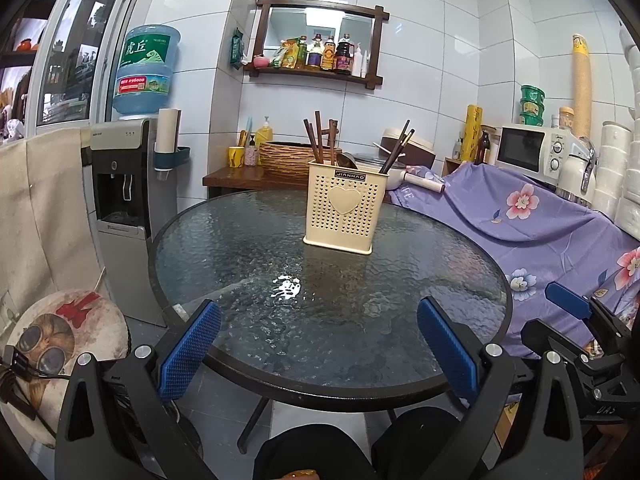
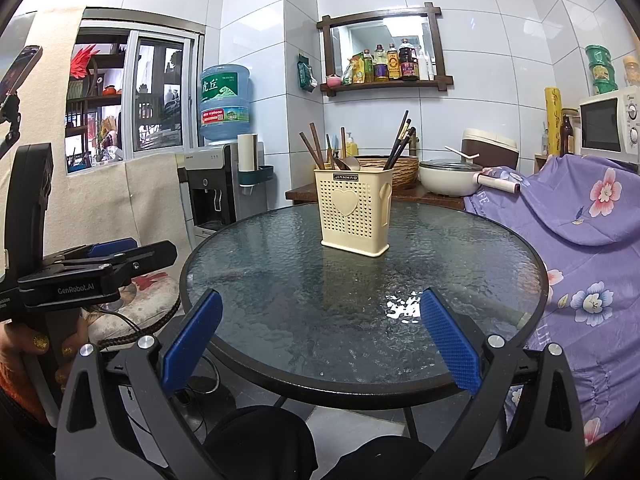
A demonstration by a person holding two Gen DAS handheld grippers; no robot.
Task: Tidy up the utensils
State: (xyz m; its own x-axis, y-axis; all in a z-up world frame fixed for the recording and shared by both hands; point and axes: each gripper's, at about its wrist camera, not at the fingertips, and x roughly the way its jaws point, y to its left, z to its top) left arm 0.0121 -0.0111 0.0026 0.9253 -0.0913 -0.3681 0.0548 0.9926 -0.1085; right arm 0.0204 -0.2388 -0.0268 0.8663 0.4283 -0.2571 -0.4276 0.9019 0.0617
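A perforated matt cream plastic holder stands on the glossy, rippled glass tabletop beside floral cloth.

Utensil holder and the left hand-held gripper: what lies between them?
Only bare glass table, in the left wrist view, between utensil holder and left hand-held gripper.

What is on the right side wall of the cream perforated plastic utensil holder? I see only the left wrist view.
Observer: The cream perforated plastic utensil holder has a raised spoon-shaped relief there.
Operator: What is near my left hand-held gripper, out of frame?
Observer: A phone clamped on a black stand, seen above the left hand-held gripper in the right wrist view.
Operator: What holds that hand-held gripper?
Observer: A hand with gold glitter nails grips its handle.
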